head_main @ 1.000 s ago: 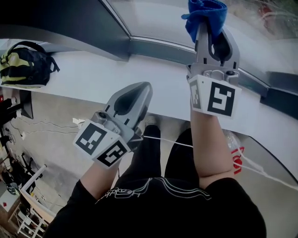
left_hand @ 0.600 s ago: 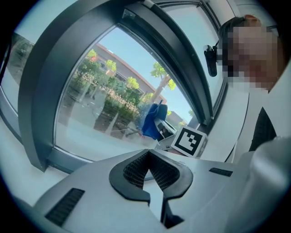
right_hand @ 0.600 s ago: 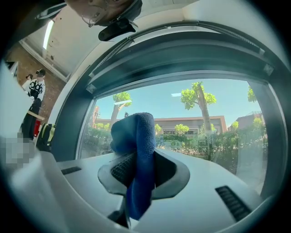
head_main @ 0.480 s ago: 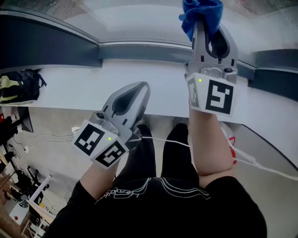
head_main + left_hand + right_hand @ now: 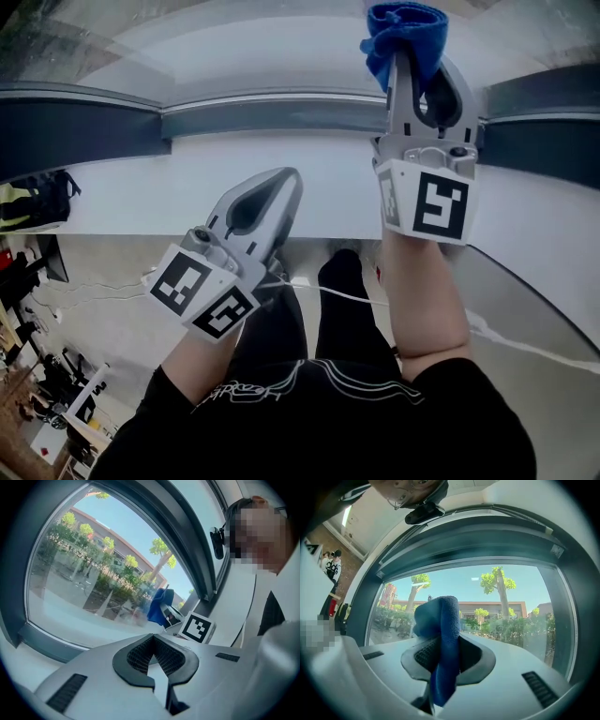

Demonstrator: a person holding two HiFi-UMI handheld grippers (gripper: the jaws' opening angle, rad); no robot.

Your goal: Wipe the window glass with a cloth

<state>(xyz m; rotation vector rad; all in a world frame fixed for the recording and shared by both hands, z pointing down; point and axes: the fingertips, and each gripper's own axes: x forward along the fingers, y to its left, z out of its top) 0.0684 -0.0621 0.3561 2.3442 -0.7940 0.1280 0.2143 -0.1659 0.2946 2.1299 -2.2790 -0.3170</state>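
Note:
My right gripper (image 5: pixel 409 58) is raised toward the window glass (image 5: pixel 262 42) and is shut on a blue cloth (image 5: pixel 405 33), which bunches out past the jaw tips. In the right gripper view the blue cloth (image 5: pixel 440 634) hangs between the jaws, with the window glass (image 5: pixel 497 606) just beyond; I cannot tell if it touches. My left gripper (image 5: pixel 281 187) is lower, over the white sill (image 5: pixel 187 192), shut and holding nothing. In the left gripper view the jaws of the left gripper (image 5: pixel 154 667) are closed, and the cloth (image 5: pixel 159 604) shows against the window glass (image 5: pixel 84 573).
A dark window frame (image 5: pixel 84 127) runs along the bottom of the pane above the white sill. A dark bag (image 5: pixel 33 202) lies on the sill at far left. A white cable (image 5: pixel 328 291) crosses in front of the person's legs. Office floor shows below.
The view has swung left along the window and the bag has slid toward the left edge. The right gripper has kept the cloth raised; the left gripper has stayed put.

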